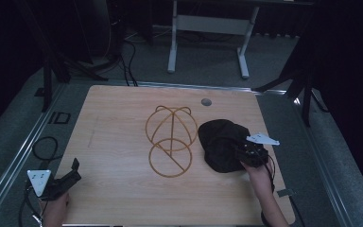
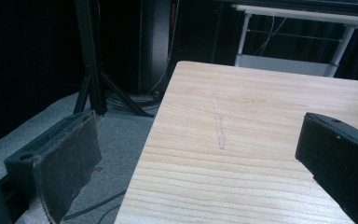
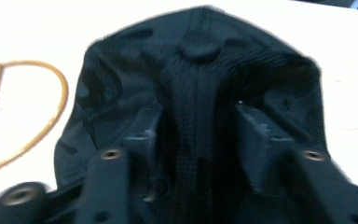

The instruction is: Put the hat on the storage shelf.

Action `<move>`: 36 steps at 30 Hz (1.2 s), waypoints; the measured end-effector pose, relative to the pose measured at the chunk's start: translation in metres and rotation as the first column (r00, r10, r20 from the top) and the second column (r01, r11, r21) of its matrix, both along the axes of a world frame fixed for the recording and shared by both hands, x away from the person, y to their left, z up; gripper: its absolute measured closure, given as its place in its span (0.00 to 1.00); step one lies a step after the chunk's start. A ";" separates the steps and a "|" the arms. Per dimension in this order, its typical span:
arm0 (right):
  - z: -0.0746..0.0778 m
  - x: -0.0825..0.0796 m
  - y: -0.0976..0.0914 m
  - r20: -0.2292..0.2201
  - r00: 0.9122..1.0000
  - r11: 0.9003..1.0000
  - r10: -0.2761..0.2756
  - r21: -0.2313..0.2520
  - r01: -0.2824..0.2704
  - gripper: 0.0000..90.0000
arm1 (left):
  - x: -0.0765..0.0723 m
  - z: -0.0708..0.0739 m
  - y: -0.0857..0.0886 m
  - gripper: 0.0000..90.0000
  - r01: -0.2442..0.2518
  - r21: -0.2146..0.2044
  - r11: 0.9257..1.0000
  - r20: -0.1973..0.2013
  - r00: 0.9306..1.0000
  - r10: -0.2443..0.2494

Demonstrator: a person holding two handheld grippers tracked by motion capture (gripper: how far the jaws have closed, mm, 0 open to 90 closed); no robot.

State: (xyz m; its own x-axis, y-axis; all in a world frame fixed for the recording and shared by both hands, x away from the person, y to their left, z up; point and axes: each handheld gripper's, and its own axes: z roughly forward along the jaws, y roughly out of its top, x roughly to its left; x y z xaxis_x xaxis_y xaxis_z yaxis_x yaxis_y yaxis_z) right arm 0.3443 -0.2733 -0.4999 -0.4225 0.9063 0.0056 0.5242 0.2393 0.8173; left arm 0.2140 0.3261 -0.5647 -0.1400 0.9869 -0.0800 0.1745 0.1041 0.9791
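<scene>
I have my right gripper [image 1: 248, 152] on the black cap [image 1: 222, 142], which lies right of centre in the high view, just beside the wire stand [image 1: 170, 140]. Its jaws sit half closed with a ridge of the crown bunched between them; the pads look to be pinching it. I judge this the pick-up step: next I must lift the cap and carry it over the stand. My left gripper [image 2: 191, 163] hangs wide open and empty at the lower-left bench [image 1: 123, 189] corner. The bench is pale wood; the room is dark, with a white-legged table [image 1: 208, 28] beyond.
</scene>
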 end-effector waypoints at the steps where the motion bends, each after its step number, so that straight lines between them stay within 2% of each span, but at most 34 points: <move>1: -0.003 0.000 0.002 0.006 1.000 1.000 -0.003 -0.012 0.004 0.65 | 0.000 0.000 0.000 0.01 0.002 -0.002 1.000 0.001 1.000 -0.002; 5: -0.008 0.000 0.003 0.010 1.000 1.000 -0.018 -0.005 0.019 0.77 | 0.000 0.000 0.000 0.01 0.003 -0.003 1.000 0.001 1.000 -0.003; 6: -0.008 0.000 0.003 0.010 1.000 1.000 -0.018 -0.005 0.019 0.77 | 0.000 0.000 0.000 0.01 0.003 -0.003 1.000 0.001 1.000 -0.003; 7: -0.009 0.000 0.004 0.012 1.000 1.000 -0.017 -0.006 0.017 0.84 | 0.000 0.000 0.000 0.01 0.004 -0.002 1.000 0.001 1.000 -0.004; 13: -0.006 0.000 0.006 0.026 1.000 1.000 -0.012 -0.016 0.013 0.95 | 0.000 0.000 0.000 0.01 0.005 -0.002 1.000 0.001 1.000 -0.005; 17: -0.003 -0.001 0.006 0.028 1.000 1.000 -0.013 -0.004 0.013 0.96 | 0.000 0.000 0.000 0.01 0.005 -0.003 1.000 0.003 1.000 -0.005; 18: 0.000 -0.002 0.006 0.029 1.000 1.000 -0.004 0.011 0.004 0.96 | 0.000 0.000 0.000 0.01 0.005 -0.004 1.000 0.002 1.000 -0.005; 23: 0.009 -0.005 0.005 0.046 0.999 1.000 0.003 0.020 -0.004 0.96 | 0.000 0.000 0.000 0.01 0.006 -0.002 1.000 0.002 1.000 -0.006; 25: 0.020 -0.008 0.004 0.068 0.998 1.000 0.004 0.027 -0.006 0.97 | 0.000 0.000 0.000 0.01 0.004 -0.002 1.000 0.000 1.000 -0.004; 28: 0.027 -0.009 0.002 0.078 0.997 0.999 0.004 0.040 -0.007 0.97 | 0.000 0.000 0.000 0.01 0.005 -0.002 1.000 0.002 1.000 -0.005; 29: 0.036 -0.011 0.001 0.093 0.996 0.999 0.009 0.041 -0.013 0.97 | 0.000 0.000 0.000 0.01 0.005 -0.003 1.000 0.003 1.000 -0.005; 33: 0.045 -0.014 0.000 0.106 0.994 0.999 0.013 0.043 -0.018 0.96 | 0.000 0.000 0.000 0.01 0.006 -0.002 1.000 0.002 1.000 -0.006; 34: 0.057 -0.017 -0.002 0.137 0.991 0.998 0.014 0.059 -0.022 0.96 | 0.000 0.000 0.000 0.01 0.008 -0.004 1.000 0.003 1.000 -0.008; 36: 0.059 -0.018 -0.003 0.144 0.989 0.998 0.012 0.059 -0.021 0.96 | 0.000 0.000 0.000 0.01 0.008 -0.005 1.000 0.004 1.000 -0.008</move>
